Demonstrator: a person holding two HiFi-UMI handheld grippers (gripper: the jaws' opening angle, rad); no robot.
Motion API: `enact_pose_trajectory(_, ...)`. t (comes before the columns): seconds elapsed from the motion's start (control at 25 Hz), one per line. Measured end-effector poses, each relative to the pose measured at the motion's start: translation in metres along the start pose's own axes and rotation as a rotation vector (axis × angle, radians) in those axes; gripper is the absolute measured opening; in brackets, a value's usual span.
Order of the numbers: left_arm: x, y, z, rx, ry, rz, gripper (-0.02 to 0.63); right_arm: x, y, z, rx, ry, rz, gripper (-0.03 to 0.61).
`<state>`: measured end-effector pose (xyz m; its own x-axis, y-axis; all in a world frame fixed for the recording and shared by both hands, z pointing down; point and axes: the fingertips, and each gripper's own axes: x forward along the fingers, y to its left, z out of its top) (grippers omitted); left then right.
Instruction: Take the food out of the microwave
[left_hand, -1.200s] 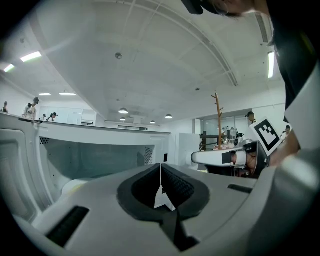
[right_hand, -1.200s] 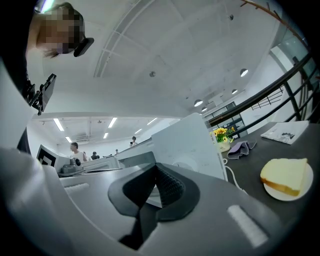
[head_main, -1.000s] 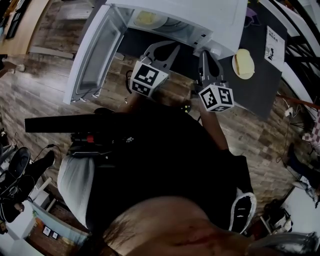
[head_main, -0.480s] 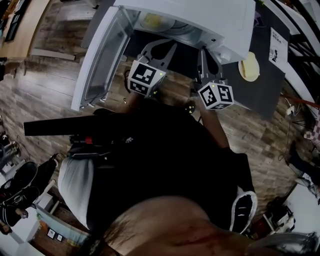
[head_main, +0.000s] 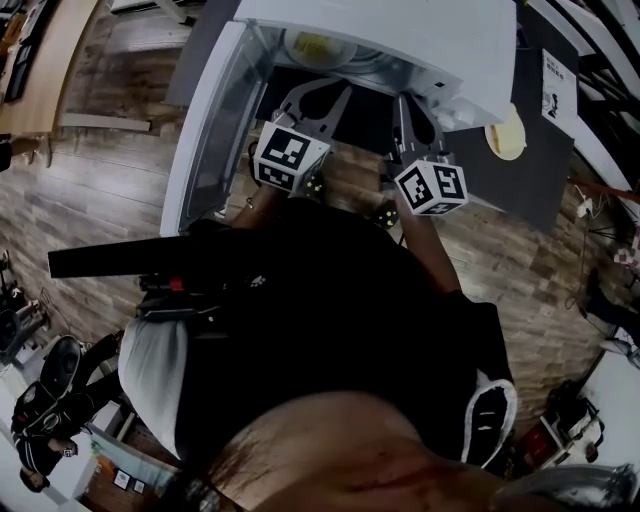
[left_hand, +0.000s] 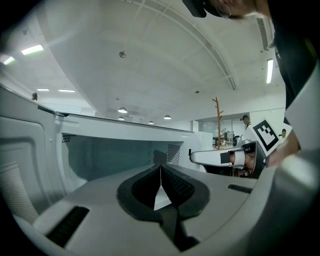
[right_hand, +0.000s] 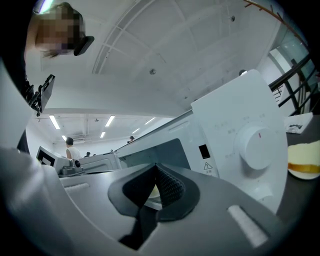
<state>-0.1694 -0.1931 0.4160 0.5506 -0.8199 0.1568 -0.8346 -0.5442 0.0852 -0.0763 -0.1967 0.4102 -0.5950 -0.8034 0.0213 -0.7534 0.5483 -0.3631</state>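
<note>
The white microwave (head_main: 400, 35) stands at the top of the head view with its door (head_main: 205, 140) swung open to the left. Inside it lies a plate with yellow food (head_main: 318, 47). My left gripper (head_main: 322, 92) is shut and empty, level, just in front of the open cavity (left_hand: 110, 155). My right gripper (head_main: 413, 102) is also shut and empty, in front of the cavity's right edge beside the control panel with its knob (right_hand: 257, 147). In the left gripper view the jaws (left_hand: 160, 168) lie closed together, as do those in the right gripper view (right_hand: 156, 168).
A second plate with yellow food (head_main: 507, 131) sits on the dark table (head_main: 540, 170) to the right of the microwave, also seen as the plate (right_hand: 304, 166) past the panel. A paper sheet (head_main: 560, 80) lies further right. The floor is wooden; people stand far off.
Both grippers have moved closer to the microwave's opening, still shut. The microwave and its door now fill more of the top of the head view.
</note>
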Motion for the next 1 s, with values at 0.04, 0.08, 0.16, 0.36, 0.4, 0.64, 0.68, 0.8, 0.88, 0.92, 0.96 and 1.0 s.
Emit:
enact_pose_trajectory(0.04, 0.000, 0.001, 0.000, 0.000, 0.000, -0.003, 0.008, 0.001, 0.001, 0.000, 0.001, -0.002, -0.003, 0.002)
enact_pose_trajectory(0.08, -0.001, 0.002, 0.000, -0.001, 0.002, -0.006, 0.008, 0.002, 0.002, -0.001, 0.002, -0.004, -0.006, 0.002)
enact_pose_trajectory(0.16, -0.002, 0.005, -0.001, -0.009, 0.014, -0.016, 0.008, 0.005, 0.005, -0.001, 0.003, -0.008, -0.010, 0.002)
enact_pose_trajectory(0.36, -0.005, 0.014, -0.005, -0.010, 0.014, -0.031, 0.008, 0.012, 0.013, -0.004, 0.004, -0.009, -0.016, 0.002)
enact_pose_trajectory(0.4, -0.007, 0.017, -0.007, -0.011, 0.020, -0.033, 0.008, 0.014, 0.015, -0.006, 0.005, -0.008, -0.018, 0.002)
enact_pose_trajectory(0.64, -0.014, 0.029, -0.015, -0.027, 0.048, -0.048, 0.008, 0.024, 0.026, -0.014, 0.011, -0.003, -0.025, 0.002)
enact_pose_trajectory(0.68, -0.015, 0.029, -0.015, -0.027, 0.045, -0.051, 0.008, 0.024, 0.028, -0.014, 0.011, -0.003, -0.025, 0.002)
enact_pose_trajectory(0.8, -0.015, 0.031, -0.016, -0.029, 0.041, -0.056, 0.008, 0.025, 0.031, -0.014, 0.014, -0.004, -0.026, 0.002)
enact_pose_trajectory(0.88, -0.015, 0.032, -0.018, -0.041, 0.049, -0.058, 0.008, 0.026, 0.031, -0.014, 0.013, -0.002, -0.027, 0.002)
enact_pose_trajectory(0.92, -0.015, 0.032, -0.020, -0.046, 0.054, -0.060, 0.008, 0.026, 0.031, -0.014, 0.013, 0.000, -0.027, 0.002)
enact_pose_trajectory(0.96, -0.015, 0.032, -0.021, -0.050, 0.058, -0.059, 0.008, 0.026, 0.031, -0.015, 0.014, 0.002, -0.026, 0.002)
enact_pose_trajectory(1.0, -0.015, 0.033, -0.022, -0.054, 0.061, -0.056, 0.008, 0.027, 0.030, -0.015, 0.014, 0.004, -0.024, 0.002)
